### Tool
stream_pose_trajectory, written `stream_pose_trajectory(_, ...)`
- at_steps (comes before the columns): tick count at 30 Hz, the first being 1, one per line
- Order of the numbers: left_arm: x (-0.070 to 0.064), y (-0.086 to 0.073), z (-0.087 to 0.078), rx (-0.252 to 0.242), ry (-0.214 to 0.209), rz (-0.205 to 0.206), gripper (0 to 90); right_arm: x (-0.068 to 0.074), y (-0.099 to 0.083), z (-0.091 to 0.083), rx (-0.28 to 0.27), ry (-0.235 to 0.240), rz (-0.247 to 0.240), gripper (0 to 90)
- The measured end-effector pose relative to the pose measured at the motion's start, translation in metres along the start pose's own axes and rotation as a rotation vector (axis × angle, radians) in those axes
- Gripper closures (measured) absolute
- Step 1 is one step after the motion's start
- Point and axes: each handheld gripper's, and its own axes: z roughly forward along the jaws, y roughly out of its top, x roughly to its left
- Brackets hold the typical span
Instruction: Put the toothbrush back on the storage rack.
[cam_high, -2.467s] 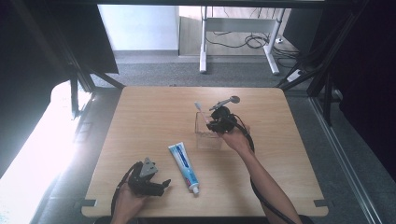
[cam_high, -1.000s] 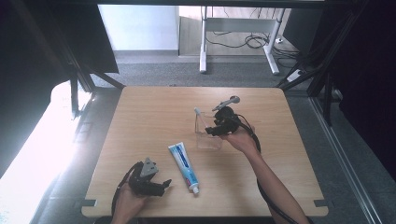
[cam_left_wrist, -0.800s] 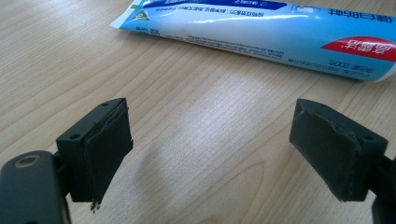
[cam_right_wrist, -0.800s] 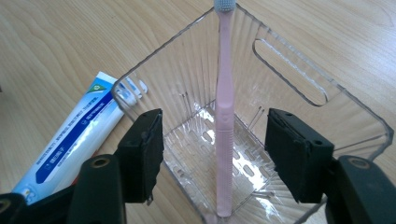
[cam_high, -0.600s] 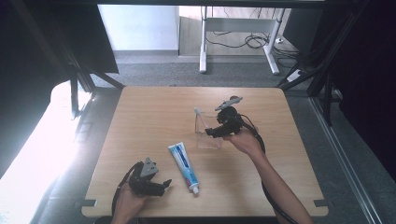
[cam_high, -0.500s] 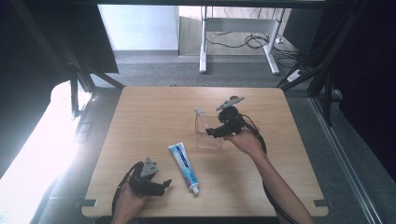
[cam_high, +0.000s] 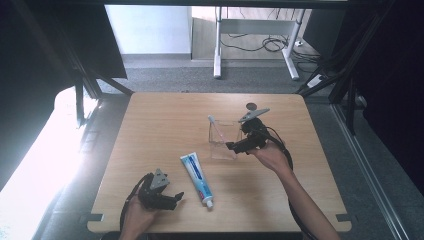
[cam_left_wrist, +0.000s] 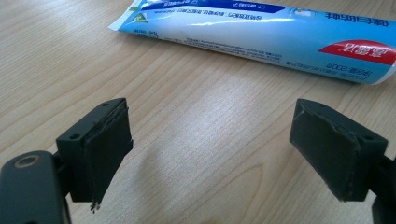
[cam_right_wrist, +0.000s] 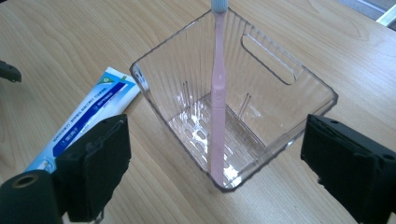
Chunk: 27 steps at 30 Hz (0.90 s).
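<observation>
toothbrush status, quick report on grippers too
Both grippers, left gripper and right gripper, open, empty. Toothbrush leaning in clear holder. Toothpaste tube flat on table, nothing blocking.

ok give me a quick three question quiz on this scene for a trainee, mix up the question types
1. True or false: the pink toothbrush stands inside the clear plastic container, leaning on its far rim.
2. Multiple choice: the toothpaste tube lies
A. inside the container
B. flat on the wooden table
C. between the right gripper's jaws
3. Fill in: the jaws of the left gripper and the right gripper are both ____.

Key:
1. True; its head sticks up past the rim.
2. B; it lies between the left gripper and the container.
3. Open, with nothing between them.
</observation>
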Motion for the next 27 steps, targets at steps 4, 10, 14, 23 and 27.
stream_pose_trajectory(4,0.0,0.0,0.0,0.001,0.0,0.001,12.9,0.0,-0.005,-0.003,0.006,0.002,-0.009,3.2)
stream_pose_trajectory(10,0.0,0.0,0.0,0.0,0.001,0.0,12.9,0.001,-0.015,-0.008,0.011,0.003,-0.029,0.0)
stream_pose_trajectory(14,0.0,0.0,0.0,-0.006,-0.004,-0.011,12.9,0.002,-0.022,-0.011,0.015,0.005,-0.04,0.0)
stream_pose_trajectory(23,0.0,0.001,0.0,-0.005,-0.007,-0.015,12.9,0.004,-0.039,-0.02,0.001,-0.006,-0.051,0.0)
stream_pose_trajectory(27,-0.001,0.0,0.0,-0.003,-0.006,-0.014,12.9,0.006,-0.048,-0.024,-0.005,-0.012,-0.059,0.0)
